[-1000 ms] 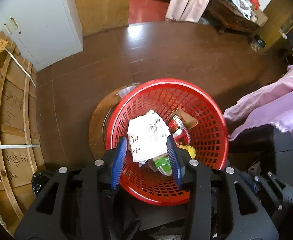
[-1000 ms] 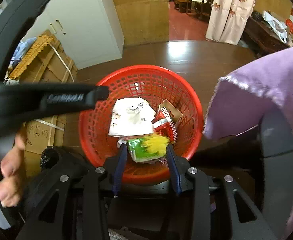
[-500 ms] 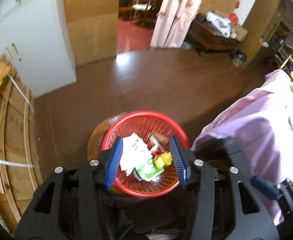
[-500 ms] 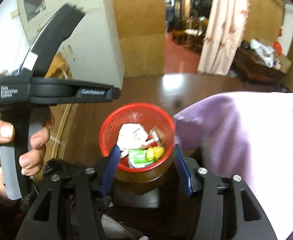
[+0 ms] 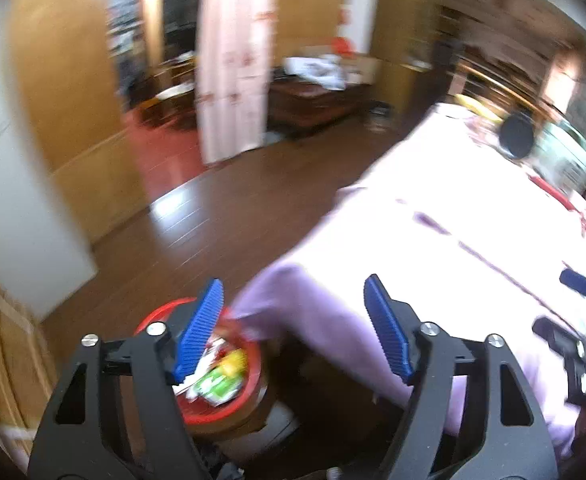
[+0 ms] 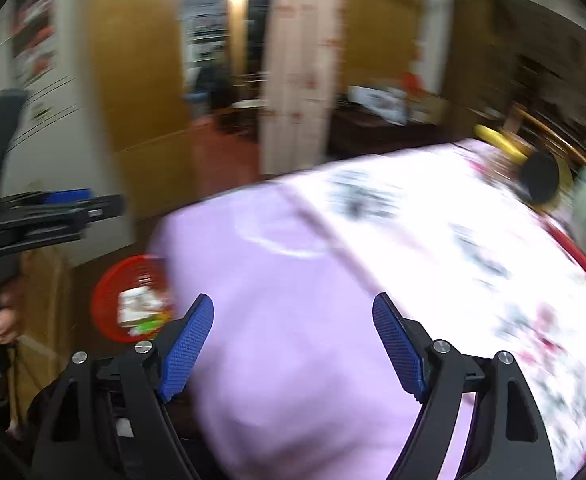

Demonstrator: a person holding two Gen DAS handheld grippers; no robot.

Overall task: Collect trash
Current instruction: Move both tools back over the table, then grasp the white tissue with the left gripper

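Now both views blurred. Left gripper (image 5: pixel 293 328): jaws wide, just been opening, nothing btwn pads. Right gripper (image 6: pixel 293 344): same, wide, just been opening, empty. Red basket (image 6: pixel 107 292) w/ trash (image 5: pixel 217 376) (white paper, green/yellow wrappers) sits low on floor, just beside pink-clothed table (image 6: pixel 373 240). Hand (image 6: pixel 3 320) grips left tool's handle.

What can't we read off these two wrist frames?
- Red basket, left wrist: near part hidden behind the left gripper; wrappers smeared.
- Red basket, right wrist: right edge hidden by the purple cloth.
- Black round object, both views: too blurred to identify.
- More trash on the cloth: motion blur, cannot tell.
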